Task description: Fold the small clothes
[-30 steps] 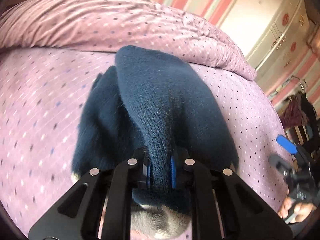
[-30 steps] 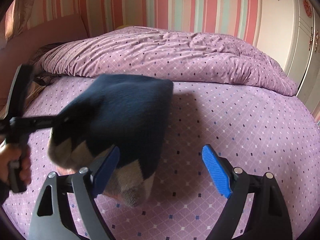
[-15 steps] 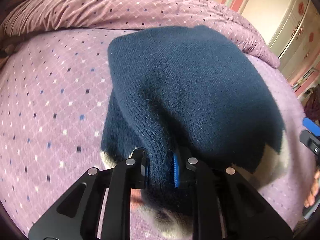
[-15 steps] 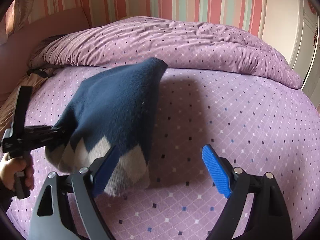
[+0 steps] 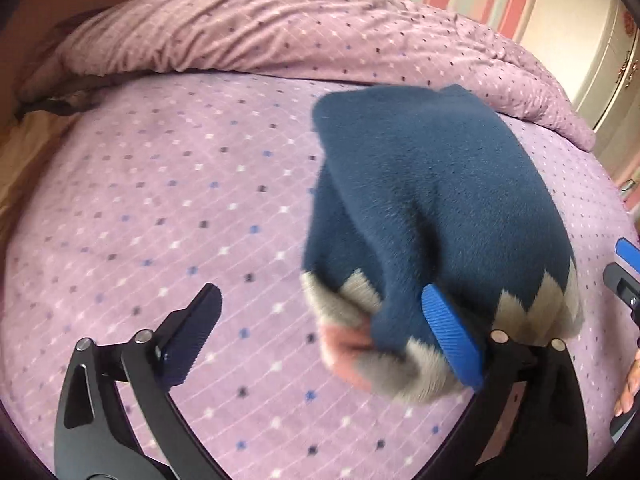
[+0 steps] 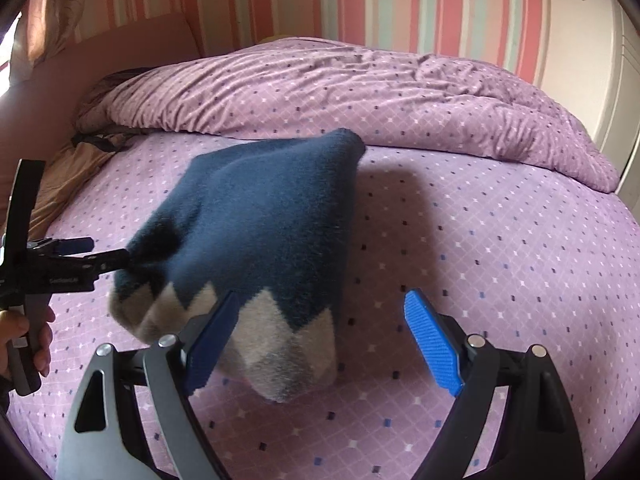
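Moments after being pinched shut on a fold of the navy knit sweater [image 5: 432, 184], the left gripper [image 5: 320, 332] is opening, its jaws now spread wide; the blue pad of one finger [image 5: 450, 336] lies against the garment's hem while the other black finger [image 5: 192, 336] stands clear over the lilac dotted bedsheet [image 5: 160, 200]. Released, the sweater sits bunched on the sheet, its grey zigzag hem [image 6: 276, 332] and a pink patch [image 5: 344, 344] toward the cameras, no longer lifted as it was a second ago. It has slid toward the right of the left wrist view since then. Across the bed, the right gripper [image 6: 320, 336] keeps its jaws wide apart, unchanged, gripping nothing, one blue pad in front of the hem. Behind the garment, a rumpled duvet [image 6: 360, 92] of matching print lies along a striped wall [image 6: 400, 0]. A person's hand [image 6: 24, 340] holds the left gripper's handle.
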A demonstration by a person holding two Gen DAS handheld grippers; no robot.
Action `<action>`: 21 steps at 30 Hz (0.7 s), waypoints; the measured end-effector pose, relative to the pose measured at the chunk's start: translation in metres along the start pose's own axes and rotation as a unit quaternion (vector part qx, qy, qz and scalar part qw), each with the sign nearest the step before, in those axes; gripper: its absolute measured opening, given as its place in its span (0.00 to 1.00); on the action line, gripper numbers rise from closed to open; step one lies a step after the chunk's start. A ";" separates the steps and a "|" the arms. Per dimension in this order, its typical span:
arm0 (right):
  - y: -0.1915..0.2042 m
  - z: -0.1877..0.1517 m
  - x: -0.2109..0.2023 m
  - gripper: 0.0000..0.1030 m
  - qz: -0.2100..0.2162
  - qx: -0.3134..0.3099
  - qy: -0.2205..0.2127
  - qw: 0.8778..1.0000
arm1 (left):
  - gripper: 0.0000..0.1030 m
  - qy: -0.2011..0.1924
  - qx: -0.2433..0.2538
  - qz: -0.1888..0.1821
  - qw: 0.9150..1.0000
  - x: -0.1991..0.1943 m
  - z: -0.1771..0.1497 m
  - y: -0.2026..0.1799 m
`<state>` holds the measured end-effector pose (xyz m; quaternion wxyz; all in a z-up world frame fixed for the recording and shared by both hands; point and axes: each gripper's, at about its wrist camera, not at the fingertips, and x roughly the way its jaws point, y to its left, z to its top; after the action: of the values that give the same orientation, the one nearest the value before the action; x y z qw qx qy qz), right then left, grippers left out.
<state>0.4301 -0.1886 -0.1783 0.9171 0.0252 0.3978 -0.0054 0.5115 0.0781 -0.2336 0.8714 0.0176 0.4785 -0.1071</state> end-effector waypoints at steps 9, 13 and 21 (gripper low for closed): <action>0.014 -0.013 0.039 0.42 0.046 0.013 0.055 0.997 | 0.97 0.020 -0.020 0.034 0.999 -0.020 -0.015 0.022; 0.013 -0.028 0.057 0.42 0.026 0.011 0.071 0.997 | 0.97 0.018 -0.007 0.048 0.999 -0.024 -0.018 0.025; 0.010 -0.033 0.063 0.49 0.016 -0.001 0.078 0.997 | 0.97 -0.005 0.022 0.019 1.000 -0.032 -0.001 -0.009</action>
<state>0.4493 -0.1766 -0.2466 0.8833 0.0311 0.4675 0.0119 0.4922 0.0752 -0.2062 0.8752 0.0449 0.4708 -0.1015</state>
